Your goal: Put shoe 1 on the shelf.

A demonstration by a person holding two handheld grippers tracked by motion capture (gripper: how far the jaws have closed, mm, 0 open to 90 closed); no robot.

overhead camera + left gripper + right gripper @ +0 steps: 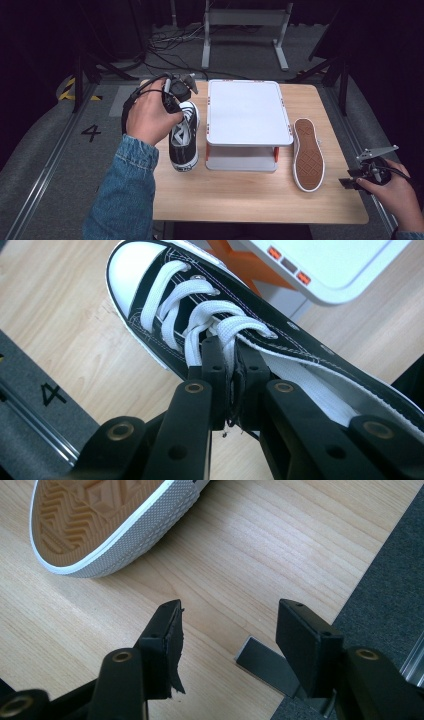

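left gripper (231,371) clamped on the black sneaker's (200,315) tongue — shoe hangs below it, beside the white rack (247,117).

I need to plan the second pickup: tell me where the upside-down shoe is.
In the high view the upside-down shoe lies sole up on the table's right side, just right of the white rack, near the open right gripper.

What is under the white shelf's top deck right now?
Under the white shelf there is an open gap above a lower white tray, with orange posts at the front corners. No shoe shows at the front of the gap; the top deck covers the rest.
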